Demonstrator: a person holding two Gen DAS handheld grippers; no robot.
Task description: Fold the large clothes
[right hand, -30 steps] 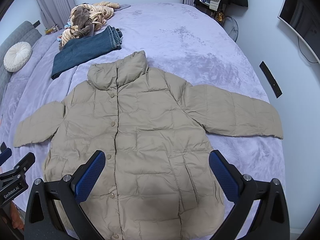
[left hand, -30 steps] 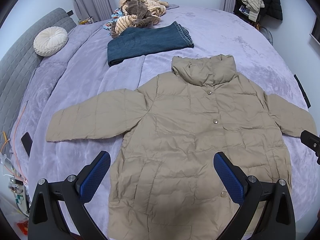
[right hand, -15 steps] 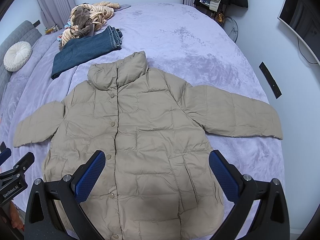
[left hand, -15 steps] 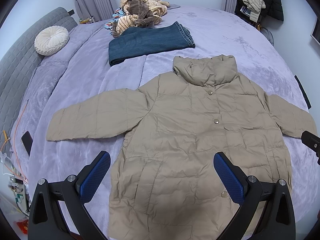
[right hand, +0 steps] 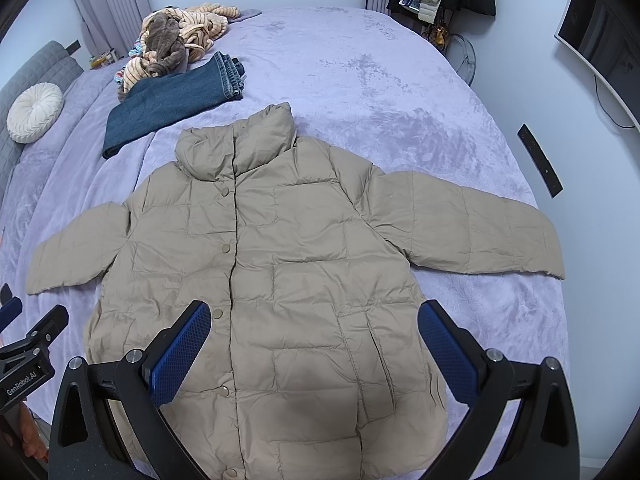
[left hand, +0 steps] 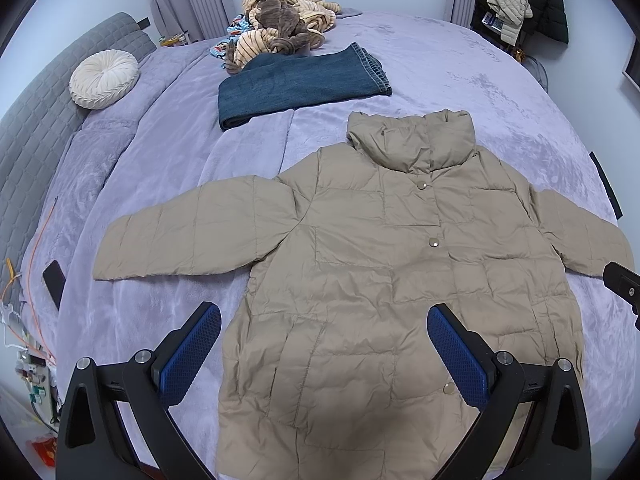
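A beige puffer jacket (left hand: 384,280) (right hand: 280,272) lies flat and buttoned on the purple bed, collar away from me, both sleeves spread out sideways. My left gripper (left hand: 324,352) hovers open above the jacket's lower left part, its blue pads wide apart and empty. My right gripper (right hand: 314,348) hangs open over the lower right part, also empty. Each gripper's black frame shows at the other view's edge.
Folded blue jeans (left hand: 300,84) (right hand: 172,104) lie beyond the collar, with a heap of striped and brown clothes (left hand: 280,20) behind. A round white cushion (left hand: 104,78) rests by the grey headboard (left hand: 36,120). A black remote (right hand: 540,160) sits at the bed's right edge, a dark phone (left hand: 54,280) at the left.
Both views have crept slightly back from the jacket; the jacket itself has not moved and both grippers stay open.
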